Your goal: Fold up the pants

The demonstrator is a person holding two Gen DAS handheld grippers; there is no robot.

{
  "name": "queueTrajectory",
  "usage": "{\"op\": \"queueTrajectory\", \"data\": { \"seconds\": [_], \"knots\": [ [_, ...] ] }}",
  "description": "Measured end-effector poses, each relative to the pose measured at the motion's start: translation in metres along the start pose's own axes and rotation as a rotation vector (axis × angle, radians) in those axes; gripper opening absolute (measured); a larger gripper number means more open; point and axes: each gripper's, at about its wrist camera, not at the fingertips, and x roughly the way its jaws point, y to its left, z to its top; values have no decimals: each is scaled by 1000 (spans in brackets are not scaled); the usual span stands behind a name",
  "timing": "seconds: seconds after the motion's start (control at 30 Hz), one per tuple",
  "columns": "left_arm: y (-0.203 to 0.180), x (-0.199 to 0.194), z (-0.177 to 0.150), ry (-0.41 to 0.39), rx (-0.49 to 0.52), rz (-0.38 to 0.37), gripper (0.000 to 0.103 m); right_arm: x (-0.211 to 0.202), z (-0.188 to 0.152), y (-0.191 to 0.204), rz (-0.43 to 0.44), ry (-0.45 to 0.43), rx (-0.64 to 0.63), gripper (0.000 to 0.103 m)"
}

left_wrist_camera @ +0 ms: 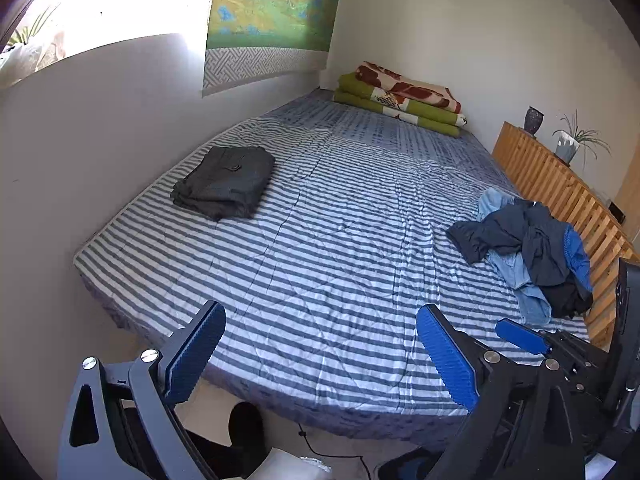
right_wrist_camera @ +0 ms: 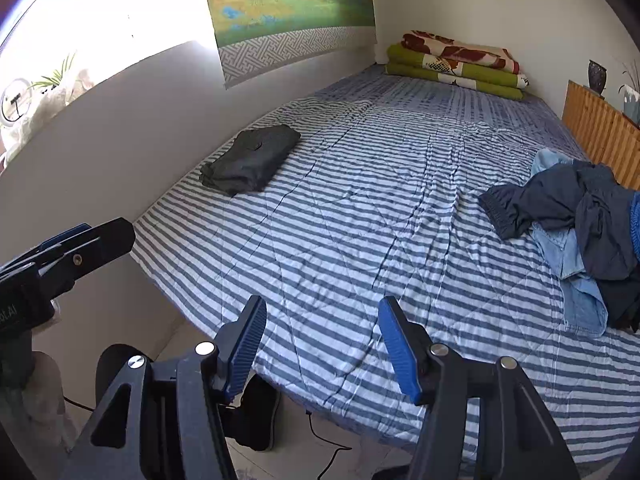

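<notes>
Both jaws apart, left gripper (left_wrist_camera: 320,344), right gripper (right_wrist_camera: 322,340), folded dark pants (left_wrist_camera: 226,182), unfolded clothes heap (left_wrist_camera: 532,248), striped bed (left_wrist_camera: 320,240)

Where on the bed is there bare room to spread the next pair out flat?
The striped middle of the bed is bare, between the folded dark pants by the wall and the clothes heap on the wooden-rail side. The near edge is free too. Folded blankets crowd the far end.

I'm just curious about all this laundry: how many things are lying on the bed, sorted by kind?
Folded dark grey pants: 1
Heap of unfolded clothes: 1 (garments tangled, cannot count them)
Stack of folded blankets: 1
Total: 3 groups on the striped bed
</notes>
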Motion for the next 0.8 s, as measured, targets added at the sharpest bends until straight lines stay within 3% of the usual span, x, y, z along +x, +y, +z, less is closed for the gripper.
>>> {"op": "queueTrajectory", "data": {
  "seconds": [0.13, 0.37, 0.5, 0.67, 0.8],
  "knots": [
    [4, -6, -20, 28, -16, 4, 98, -9, -17, 1, 14, 7, 0, 54],
    [-5, -37, -26, -2, 26, 32, 98, -40, -19, 5, 31, -71, -17, 55],
    [-3, -49, -19, -33, 27, 33, 99, -45, -17, 10, 53, -85, -23, 56],
    [4, -38, -2, -1, 32, -18, 99, -36, -6, 9, 43, -69, -28, 56],
    [8, -35, 30, 15, 46, -62, 99, -37, 10, 0, 28, -66, -11, 56]
  ]
}}
